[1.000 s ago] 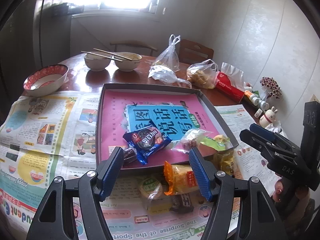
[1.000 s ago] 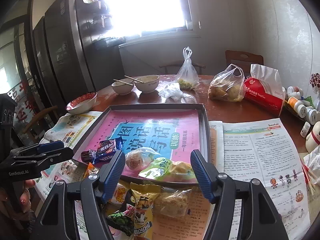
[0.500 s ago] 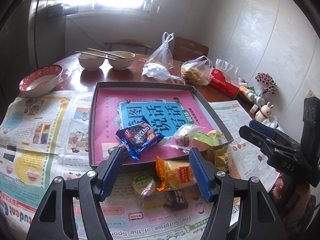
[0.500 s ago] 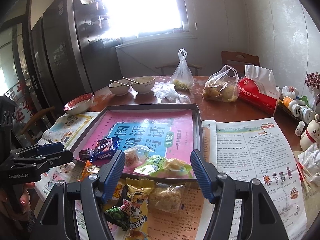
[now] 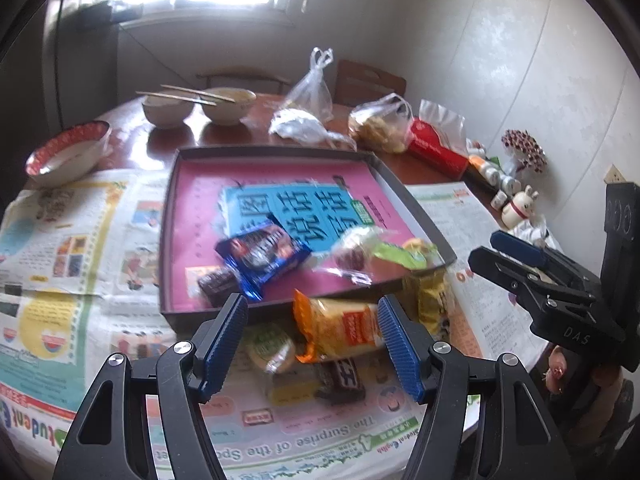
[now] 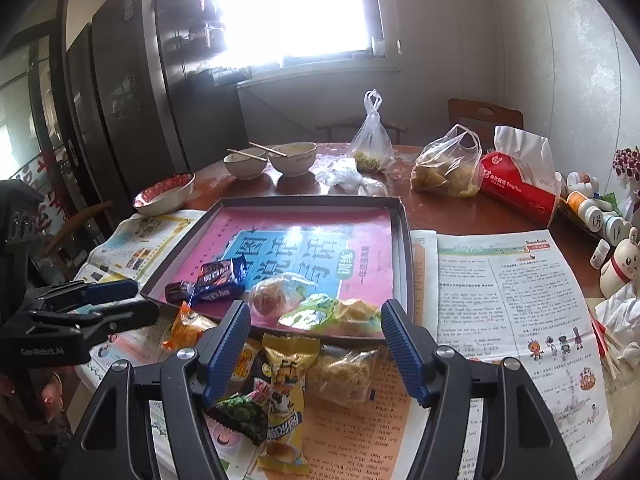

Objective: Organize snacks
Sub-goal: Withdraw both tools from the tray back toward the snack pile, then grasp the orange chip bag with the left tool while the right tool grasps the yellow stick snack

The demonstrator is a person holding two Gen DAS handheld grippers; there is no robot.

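A dark shallow tray [image 5: 276, 151] lined with a pink and blue sheet holds a blue biscuit pack [image 5: 262, 255], a dark wrapped bar [image 5: 216, 282], a clear-wrapped pastry [image 5: 352, 252] and a green-yellow packet [image 5: 404, 252]. The tray also shows in the right wrist view [image 6: 402, 240]. Loose snacks lie on newspaper before it: an orange-yellow pack [image 5: 340, 328], a round green-label cake [image 5: 268, 346] and a dark bar [image 5: 340, 378]. My left gripper [image 5: 312, 320] is open above them. My right gripper [image 6: 316, 328] is open above a yellow packet [image 6: 286, 384], a green packet [image 6: 242, 414] and a clear noodle pack [image 6: 348, 372].
Newspapers [image 5: 60, 240] cover the table's near half. Two bowls with chopsticks [image 5: 200, 106], a red-rimmed bowl [image 5: 68, 152], plastic bags [image 6: 448, 168], a red tissue pack [image 6: 516, 184], small bottles [image 6: 592, 212] and a rabbit figurine [image 6: 622, 264] stand behind and right.
Both grippers have drifted slightly back and down toward the loose snacks in front of the tray. Both stay open and empty. The snacks have not moved.
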